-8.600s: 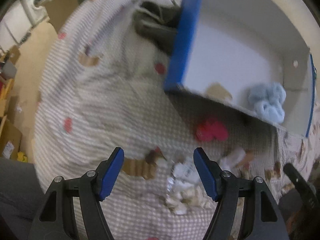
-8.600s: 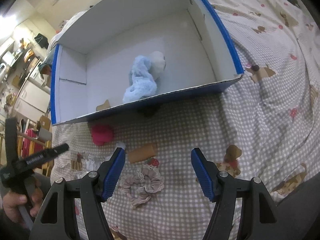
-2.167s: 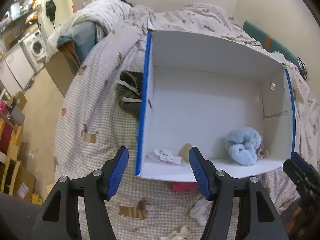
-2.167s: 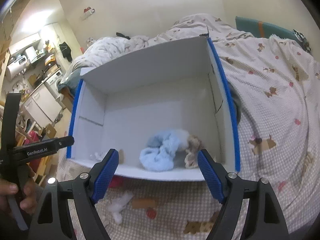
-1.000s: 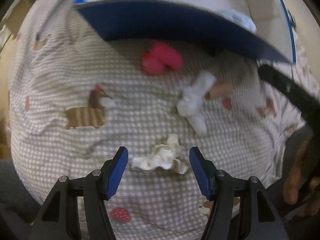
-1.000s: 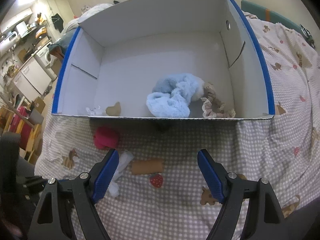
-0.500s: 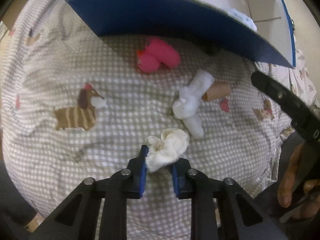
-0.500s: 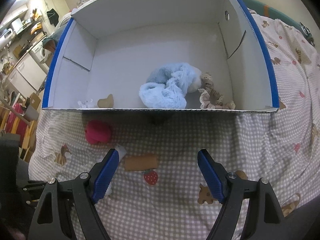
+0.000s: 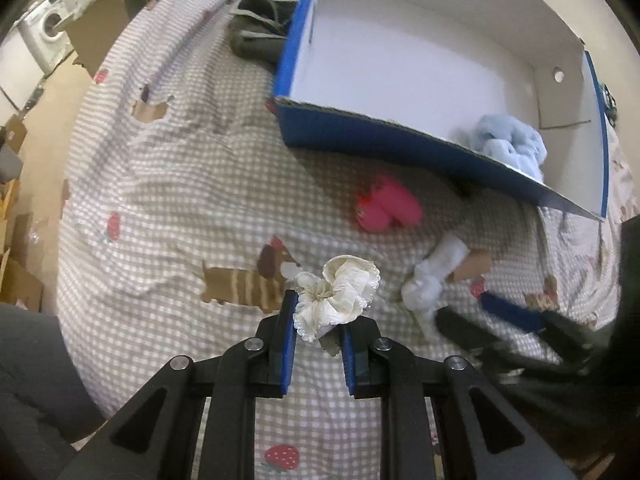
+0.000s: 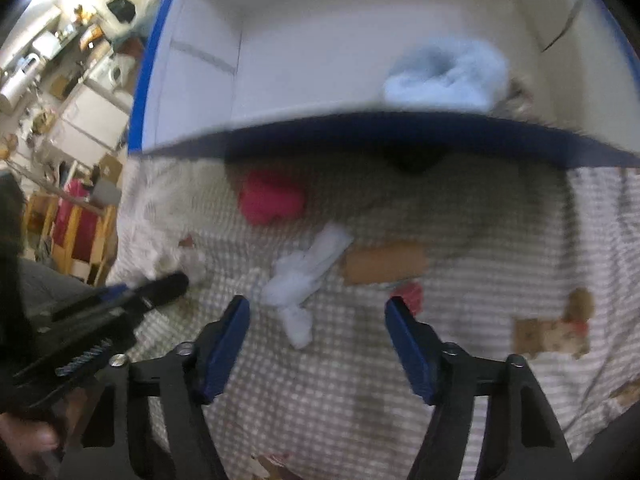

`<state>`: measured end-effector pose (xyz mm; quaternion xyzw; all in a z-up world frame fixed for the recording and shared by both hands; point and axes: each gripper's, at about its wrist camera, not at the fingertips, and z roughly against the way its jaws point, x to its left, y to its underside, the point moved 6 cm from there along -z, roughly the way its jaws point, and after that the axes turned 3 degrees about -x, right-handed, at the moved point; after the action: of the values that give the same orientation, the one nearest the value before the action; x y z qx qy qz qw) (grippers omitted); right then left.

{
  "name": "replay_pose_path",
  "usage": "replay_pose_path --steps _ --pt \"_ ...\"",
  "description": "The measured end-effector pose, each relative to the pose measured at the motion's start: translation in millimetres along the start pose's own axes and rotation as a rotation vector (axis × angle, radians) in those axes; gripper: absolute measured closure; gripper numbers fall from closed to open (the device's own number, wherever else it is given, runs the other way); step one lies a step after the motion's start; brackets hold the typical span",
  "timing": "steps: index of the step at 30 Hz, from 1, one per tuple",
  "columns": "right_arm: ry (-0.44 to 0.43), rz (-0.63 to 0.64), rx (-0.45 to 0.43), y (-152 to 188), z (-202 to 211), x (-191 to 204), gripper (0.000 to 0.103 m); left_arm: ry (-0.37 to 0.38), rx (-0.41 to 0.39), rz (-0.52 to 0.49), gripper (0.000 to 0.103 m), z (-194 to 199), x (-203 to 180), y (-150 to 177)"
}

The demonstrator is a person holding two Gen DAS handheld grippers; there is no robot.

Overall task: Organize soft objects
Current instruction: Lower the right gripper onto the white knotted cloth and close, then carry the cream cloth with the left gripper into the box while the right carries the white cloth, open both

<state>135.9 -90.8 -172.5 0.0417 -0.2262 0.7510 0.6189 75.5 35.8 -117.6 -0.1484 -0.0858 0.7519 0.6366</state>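
Observation:
My left gripper (image 9: pixel 318 312) is shut on a cream frilly scrunchie (image 9: pixel 340 292) and holds it just above the checked bedsheet (image 9: pixel 180 184). In the right wrist view my right gripper (image 10: pixel 316 306) points down at a white soft bundle (image 10: pixel 304 272). Its jaws are closing with the bundle's lower end between the pads, which do not press on it. A pink soft thing (image 9: pixel 388 208) lies by the blue-and-white box (image 9: pixel 400 140). The box (image 10: pixel 360 124) holds a light blue fluffy piece (image 10: pixel 444 76).
A dark garment (image 9: pixel 256 28) lies beside the box's left wall. The bed drops off at the left toward a floor with cardboard and a washing machine (image 9: pixel 44 36). A grey-clad leg (image 9: pixel 32 380) fills the lower left. The left gripper (image 10: pixel 160 284) sits close to the white bundle.
The left gripper closed on the cream scrunchie and lifted it off the sheet. The right gripper came down from the box toward the white bundle, and its jaws narrowed.

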Motion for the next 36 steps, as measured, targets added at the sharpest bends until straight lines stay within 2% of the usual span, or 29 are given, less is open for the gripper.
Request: replay_pose_path --steps 2,8,10,11,12,28,36 --pt "0.0 -0.009 0.034 1 -14 7 0.046 -0.011 -0.009 0.009 0.085 2 5 -1" --pt "0.05 -0.028 0.049 -1 -37 16 0.046 -0.011 -0.01 0.028 0.085 6 16 4" --pt "0.074 -0.011 0.043 -6 -41 20 0.056 -0.008 -0.013 0.027 0.085 6 11 4" --pt "0.08 -0.006 0.044 -7 -42 22 0.067 -0.006 -0.015 0.024 0.085 6 9 5" --pt "0.075 -0.007 0.045 -7 -43 24 0.069 -0.005 -0.016 0.022 0.085 5 7 6" --pt "0.005 0.028 -0.013 14 9 13 0.071 -0.018 -0.002 0.016 0.085 4 8 6" --pt "-0.051 -0.006 -0.072 9 41 -1 0.071 -0.028 0.011 0.01 0.085 -5 10 7"
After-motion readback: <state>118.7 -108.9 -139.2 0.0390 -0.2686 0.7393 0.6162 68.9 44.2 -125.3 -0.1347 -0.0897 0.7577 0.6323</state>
